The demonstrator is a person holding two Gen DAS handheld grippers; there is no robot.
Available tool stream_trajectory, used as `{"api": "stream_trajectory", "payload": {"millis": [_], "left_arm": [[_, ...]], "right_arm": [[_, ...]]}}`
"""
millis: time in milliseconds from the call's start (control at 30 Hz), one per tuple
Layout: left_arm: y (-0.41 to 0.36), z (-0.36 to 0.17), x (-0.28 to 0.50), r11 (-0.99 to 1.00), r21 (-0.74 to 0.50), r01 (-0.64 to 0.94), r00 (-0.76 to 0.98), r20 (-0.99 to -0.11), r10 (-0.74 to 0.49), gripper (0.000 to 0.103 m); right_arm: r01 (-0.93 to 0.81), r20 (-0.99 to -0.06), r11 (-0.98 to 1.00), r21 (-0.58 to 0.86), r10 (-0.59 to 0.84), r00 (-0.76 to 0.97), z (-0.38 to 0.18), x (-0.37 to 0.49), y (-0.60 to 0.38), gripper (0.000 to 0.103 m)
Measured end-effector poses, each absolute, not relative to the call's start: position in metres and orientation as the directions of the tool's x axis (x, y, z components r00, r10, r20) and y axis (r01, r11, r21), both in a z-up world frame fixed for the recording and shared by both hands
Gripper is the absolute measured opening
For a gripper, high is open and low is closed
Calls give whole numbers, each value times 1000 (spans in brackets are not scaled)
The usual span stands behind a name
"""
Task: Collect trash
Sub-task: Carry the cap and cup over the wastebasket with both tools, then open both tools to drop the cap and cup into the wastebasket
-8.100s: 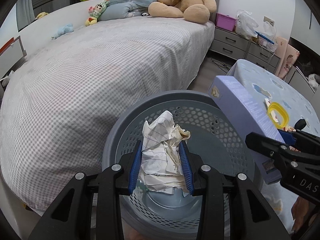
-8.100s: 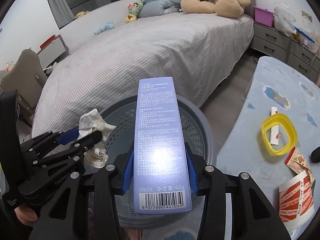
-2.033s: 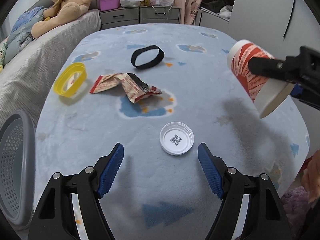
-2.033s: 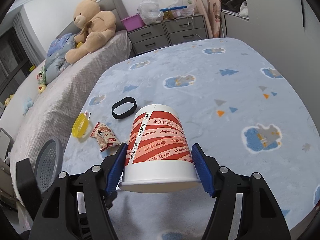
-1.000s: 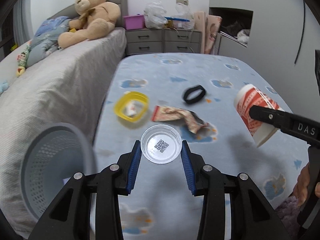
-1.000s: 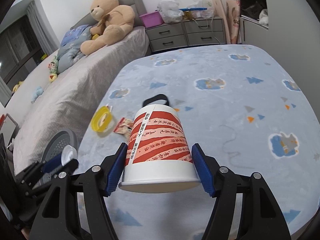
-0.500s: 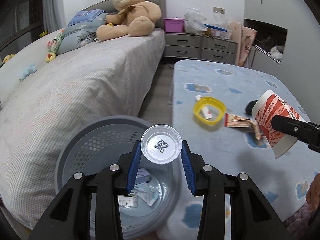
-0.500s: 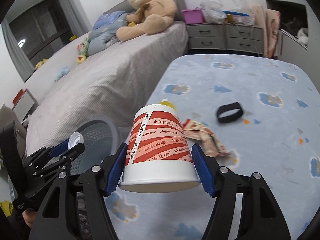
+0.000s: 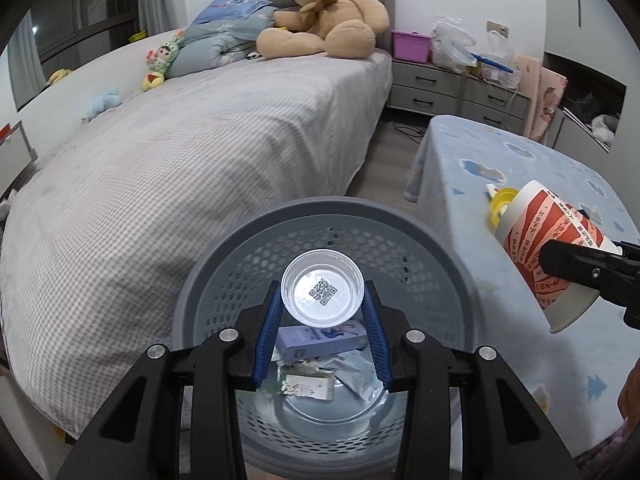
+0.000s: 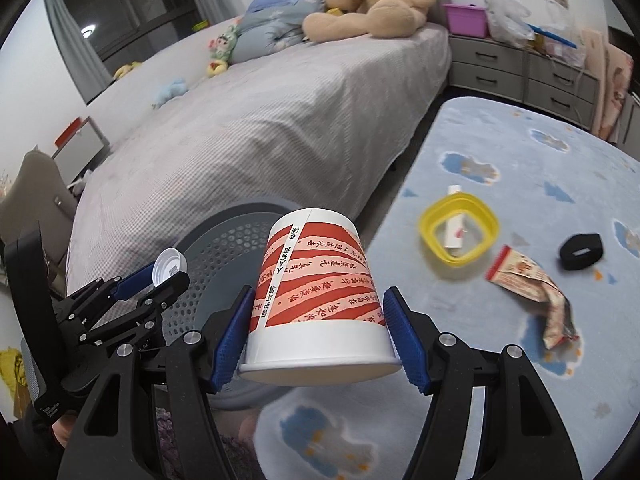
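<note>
My left gripper [image 9: 322, 307] is shut on a clear round plastic lid [image 9: 322, 293] with a QR code, held right above the open grey perforated trash basket [image 9: 240, 248]. In the basket lie a blue box [image 9: 316, 342] and crumpled papers. My right gripper [image 10: 320, 334] is shut on a red-and-white paper cup [image 10: 316, 280], held upside down at the table's near left edge, just right of the basket [image 10: 224, 248]. In the right wrist view the left gripper [image 10: 158, 276] with the lid [image 10: 170, 266] hangs over the basket. The cup [image 9: 548, 252] shows at the right in the left wrist view.
On the blue patterned tablecloth [image 10: 500, 152] lie a yellow ring container [image 10: 459, 232], a crumpled snack wrapper [image 10: 532, 280] and a black band [image 10: 581, 251]. A bed [image 9: 180, 160] with a teddy bear [image 9: 328, 12] stands behind the basket. Grey drawers [image 9: 456, 88] line the back wall.
Both grippers swung left from the table toward the basket. The lid now hangs over the basket's middle and the cup has come up beside its rim. Both grips are unchanged.
</note>
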State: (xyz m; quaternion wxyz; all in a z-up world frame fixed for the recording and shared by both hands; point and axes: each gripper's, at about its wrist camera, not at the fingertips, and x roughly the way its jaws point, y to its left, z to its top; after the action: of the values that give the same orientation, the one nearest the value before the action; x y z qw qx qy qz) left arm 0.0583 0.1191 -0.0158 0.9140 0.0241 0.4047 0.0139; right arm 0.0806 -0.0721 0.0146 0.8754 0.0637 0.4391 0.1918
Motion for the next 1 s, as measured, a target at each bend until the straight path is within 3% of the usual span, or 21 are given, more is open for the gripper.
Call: {"api": "stream_trajectory", "payload": {"millis": [433, 900, 933, 1000], "left_arm": [[151, -26, 66, 997, 32, -68, 647, -760, 69, 39], [155, -31, 68, 996, 24, -81, 637, -768, 71, 39], [155, -31, 67, 996, 23, -82, 637, -767, 70, 42], [156, -30, 65, 996, 25, -91, 642, -763, 78, 57]], "right_arm": [[-389, -732, 873, 296, 468, 495, 3, 103, -17, 64], [-395, -747, 870, 296, 469, 471, -8, 104, -14, 65], [-397, -745, 869, 297, 470, 472, -8, 104, -14, 66], [-396, -744, 869, 297, 470, 475, -7, 104, -14, 66]]}}
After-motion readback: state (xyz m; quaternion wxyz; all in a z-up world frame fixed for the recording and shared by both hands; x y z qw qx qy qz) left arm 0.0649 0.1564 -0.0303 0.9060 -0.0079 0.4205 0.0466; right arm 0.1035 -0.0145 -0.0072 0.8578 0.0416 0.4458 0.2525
